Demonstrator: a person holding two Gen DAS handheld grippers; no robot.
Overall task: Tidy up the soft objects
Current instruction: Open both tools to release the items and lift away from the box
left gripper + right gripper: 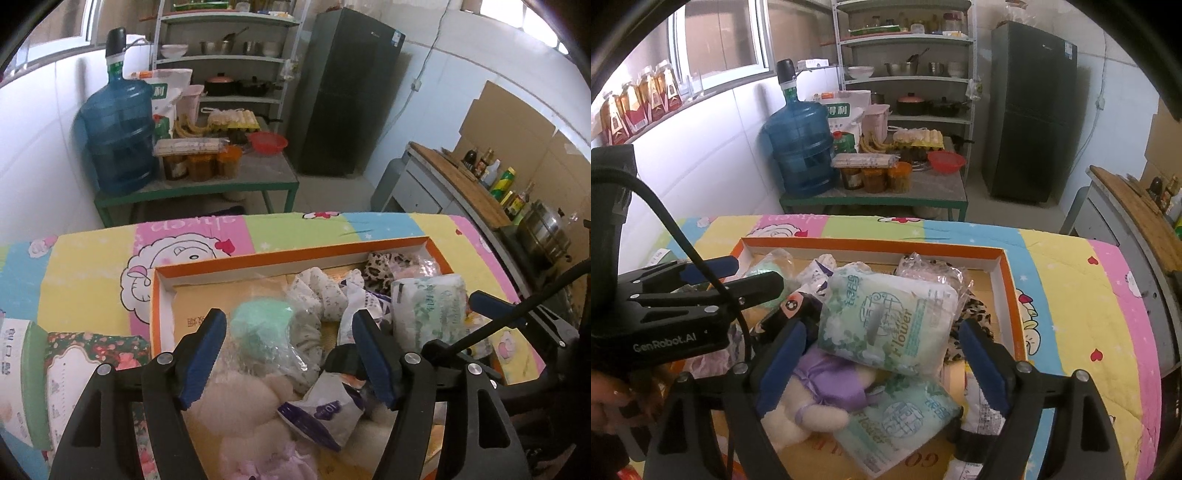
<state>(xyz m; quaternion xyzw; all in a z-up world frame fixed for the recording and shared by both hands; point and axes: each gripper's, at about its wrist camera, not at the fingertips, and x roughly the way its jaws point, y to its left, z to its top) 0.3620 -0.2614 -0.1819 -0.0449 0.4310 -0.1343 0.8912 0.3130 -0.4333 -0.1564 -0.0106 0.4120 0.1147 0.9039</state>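
Observation:
An orange-rimmed cardboard box [258, 254] lies on a cartoon-print sheet and holds several soft things. My left gripper [290, 354] is open above a mint-green item in clear plastic [258, 325], a cream plush [240, 402] and a purple-white packet [325, 410]; its pads touch nothing. My right gripper [882, 354] is open around a green "Flower" tissue pack [886, 321], and its pads stand just clear of the pack's sides. A second tissue pack [897, 417] and a plush in a purple dress [820, 380] lie beneath. A leopard-print piece [384, 269] sits at the box's far end.
A floral cloth [96, 350] and a green-edged carton [22, 354] lie left of the box. The left gripper [759, 273] and its cable cross the right wrist view, with a hand [609, 402] below. Beyond stand a bench with a water jug [114, 136], shelves, a fridge [343, 92] and a counter [461, 184].

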